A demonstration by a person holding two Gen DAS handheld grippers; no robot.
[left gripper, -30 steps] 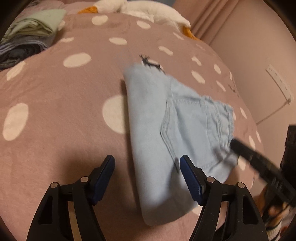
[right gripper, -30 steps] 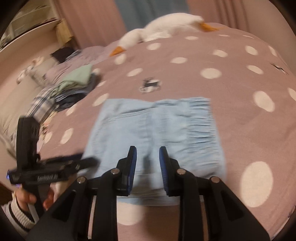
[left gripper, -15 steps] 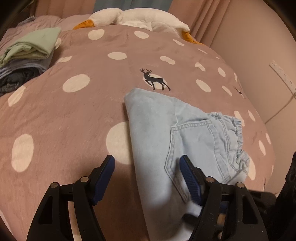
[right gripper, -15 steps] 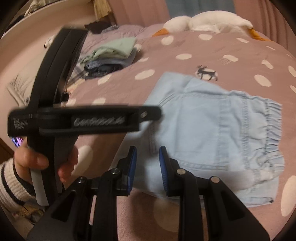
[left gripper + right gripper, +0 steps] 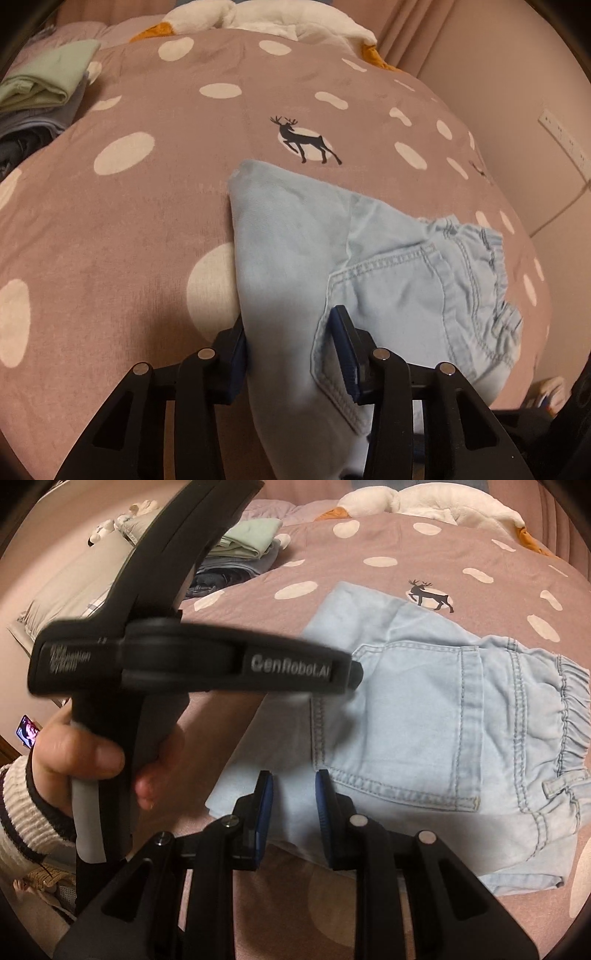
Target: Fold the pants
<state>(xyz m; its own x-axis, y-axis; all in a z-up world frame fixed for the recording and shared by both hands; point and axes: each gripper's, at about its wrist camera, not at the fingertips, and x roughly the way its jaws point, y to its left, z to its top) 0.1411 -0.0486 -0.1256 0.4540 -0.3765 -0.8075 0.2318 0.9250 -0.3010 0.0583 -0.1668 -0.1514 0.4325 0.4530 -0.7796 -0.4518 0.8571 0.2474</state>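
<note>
The folded pants [image 5: 369, 266] are spread on the bed [image 5: 129, 221], their near edge caught between the closing jaws of the left gripper [image 5: 291, 350], while the right gripper [image 5: 293, 808], narrowly parted, is poised just above their near edge with nothing gripped.

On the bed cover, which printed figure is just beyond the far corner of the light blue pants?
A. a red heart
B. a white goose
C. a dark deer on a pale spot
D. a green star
C: a dark deer printed on a pale spot lies on the bed cover just past the far corner of the folded pants; the right wrist view shows it too.
</note>
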